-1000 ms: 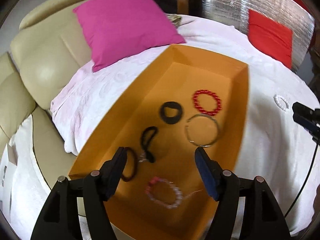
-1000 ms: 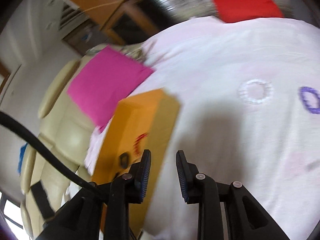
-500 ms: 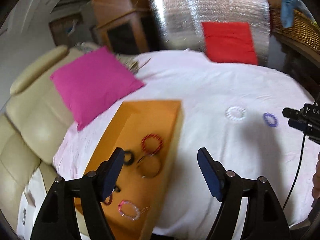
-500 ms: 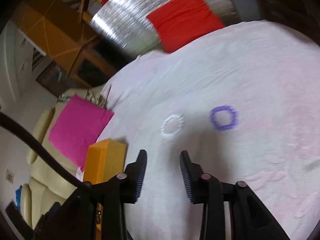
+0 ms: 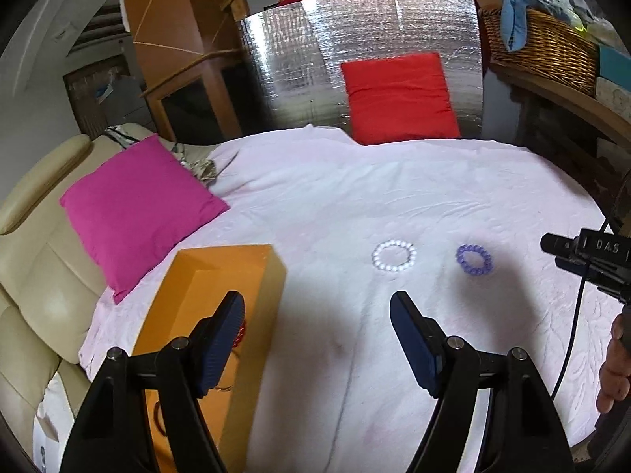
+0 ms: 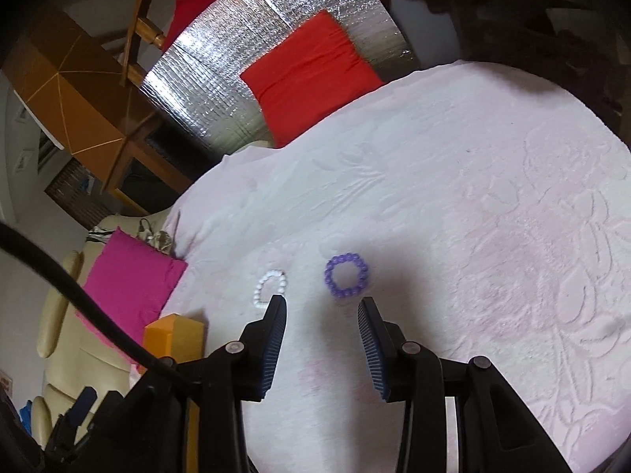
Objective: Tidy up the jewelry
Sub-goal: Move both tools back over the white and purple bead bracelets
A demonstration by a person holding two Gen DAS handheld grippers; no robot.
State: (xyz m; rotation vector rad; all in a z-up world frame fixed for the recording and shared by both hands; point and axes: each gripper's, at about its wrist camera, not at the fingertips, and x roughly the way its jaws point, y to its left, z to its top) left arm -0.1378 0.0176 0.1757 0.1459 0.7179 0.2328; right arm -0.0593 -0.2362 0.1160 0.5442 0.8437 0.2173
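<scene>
A white bead bracelet [image 5: 394,256] and a purple bead bracelet [image 5: 474,259] lie side by side on the pale pink bedspread [image 5: 355,205]. An orange box [image 5: 221,283] sits at the left, with a red bracelet [image 5: 239,333] partly visible behind my left finger. My left gripper [image 5: 317,317] is open and empty, above the spread beside the box. My right gripper [image 6: 321,315] is open and empty, just short of the purple bracelet [image 6: 346,275], with the white one [image 6: 270,285] by its left finger. The right gripper's body shows at the right edge of the left wrist view.
A magenta cushion [image 5: 138,205] lies on the cream sofa [image 5: 35,260] at the left. A red cushion [image 5: 398,96] leans on a silver foil panel [image 5: 355,59] at the back. A wicker basket [image 5: 540,47] stands at back right.
Both grippers have swung away from the orange box toward the two bracelets on the spread. The right gripper's jaws have opened wider. The left gripper stays open.
</scene>
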